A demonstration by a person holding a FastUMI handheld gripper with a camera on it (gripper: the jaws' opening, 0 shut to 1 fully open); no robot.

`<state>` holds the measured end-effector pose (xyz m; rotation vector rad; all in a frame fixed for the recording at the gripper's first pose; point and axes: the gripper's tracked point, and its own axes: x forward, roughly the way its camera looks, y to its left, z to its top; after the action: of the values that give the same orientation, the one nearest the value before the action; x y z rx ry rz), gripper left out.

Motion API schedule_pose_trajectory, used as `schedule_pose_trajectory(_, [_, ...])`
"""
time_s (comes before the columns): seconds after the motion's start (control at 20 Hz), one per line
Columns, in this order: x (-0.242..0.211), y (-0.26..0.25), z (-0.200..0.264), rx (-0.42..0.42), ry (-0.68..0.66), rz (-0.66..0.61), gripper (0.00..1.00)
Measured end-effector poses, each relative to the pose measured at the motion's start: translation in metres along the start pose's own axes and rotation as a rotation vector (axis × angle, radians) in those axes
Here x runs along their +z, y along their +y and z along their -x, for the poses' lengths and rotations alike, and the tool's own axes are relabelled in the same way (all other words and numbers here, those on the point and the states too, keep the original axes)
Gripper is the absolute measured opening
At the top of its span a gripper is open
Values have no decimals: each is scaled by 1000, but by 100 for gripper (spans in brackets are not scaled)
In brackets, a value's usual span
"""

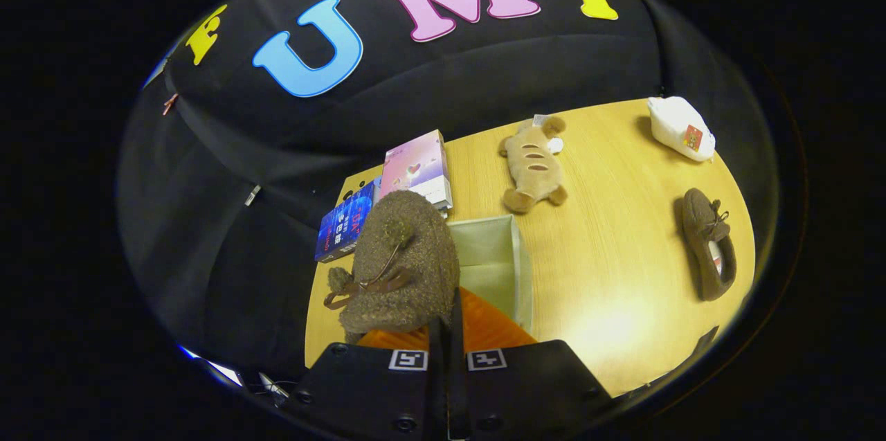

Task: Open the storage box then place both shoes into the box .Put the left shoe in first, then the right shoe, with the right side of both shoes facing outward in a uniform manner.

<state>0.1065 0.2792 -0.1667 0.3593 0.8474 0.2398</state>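
Note:
My gripper (448,330) is shut on a fuzzy brown shoe (401,264) with a brown bow, gripping its rear rim. The shoe hangs toe-forward over the left part of the open storage box (516,268), whose pale fabric walls and orange inner flap (488,327) show just ahead of the fingers. The second brown shoe (707,244) lies on the wooden table (609,247) far off to the right of the box, its opening facing up.
A tan plush toy (533,164) lies beyond the box. A white packet (682,128) sits at the far right corner. A pink box (419,167) and a blue box (344,223) rest at the table's left edge, close behind the held shoe.

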Motion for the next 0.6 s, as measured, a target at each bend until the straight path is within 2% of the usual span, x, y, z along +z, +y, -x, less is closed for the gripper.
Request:
schedule_pose_trajectory(0.35, [-45,13,-66,-103,73,-22,7])
schedule_pose_trajectory(0.6, [-64,16,-89,-121,134,-20,8])
